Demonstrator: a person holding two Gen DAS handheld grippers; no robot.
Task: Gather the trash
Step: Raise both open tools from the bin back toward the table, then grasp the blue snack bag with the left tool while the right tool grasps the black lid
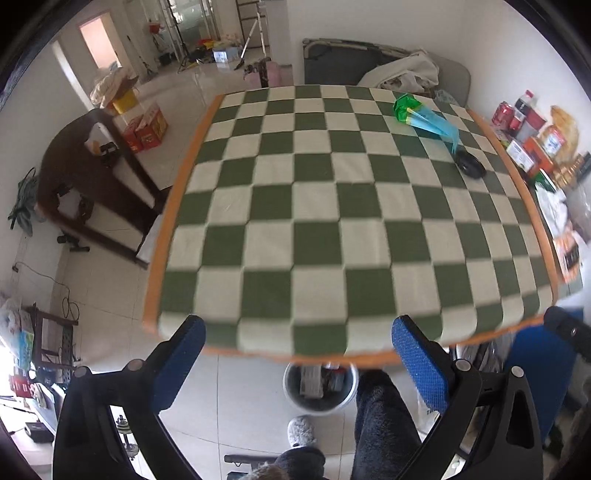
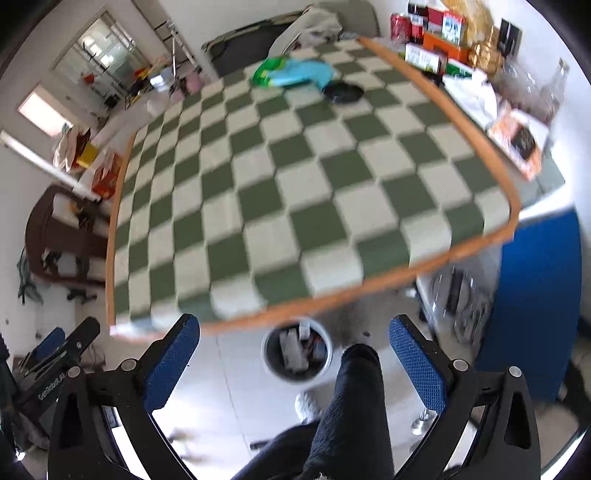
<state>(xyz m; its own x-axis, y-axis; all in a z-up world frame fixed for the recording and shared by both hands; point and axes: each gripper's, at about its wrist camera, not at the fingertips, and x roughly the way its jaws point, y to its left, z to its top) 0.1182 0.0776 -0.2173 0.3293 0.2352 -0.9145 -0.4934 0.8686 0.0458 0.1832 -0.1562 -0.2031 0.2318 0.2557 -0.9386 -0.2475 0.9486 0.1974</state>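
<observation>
A green and blue plastic wrapper (image 1: 424,114) lies at the far right of the checkered table (image 1: 258,221), with a black round lid (image 1: 470,165) just in front of it. Both show in the right wrist view too, the wrapper (image 2: 295,72) and the lid (image 2: 342,92). A grey trash bin (image 1: 320,384) with rubbish inside stands on the floor under the table's near edge, also in the right wrist view (image 2: 296,350). My left gripper (image 1: 297,354) is open and empty above the near edge. My right gripper (image 2: 293,354) is open and empty above the bin.
A person's dark-trousered leg (image 1: 384,421) and slipper (image 1: 301,430) are beside the bin. Boxes, cans and bottles (image 2: 443,33) crowd a shelf right of the table. A dark wooden bench (image 1: 85,184) stands to the left. A blue panel (image 2: 535,295) is at right.
</observation>
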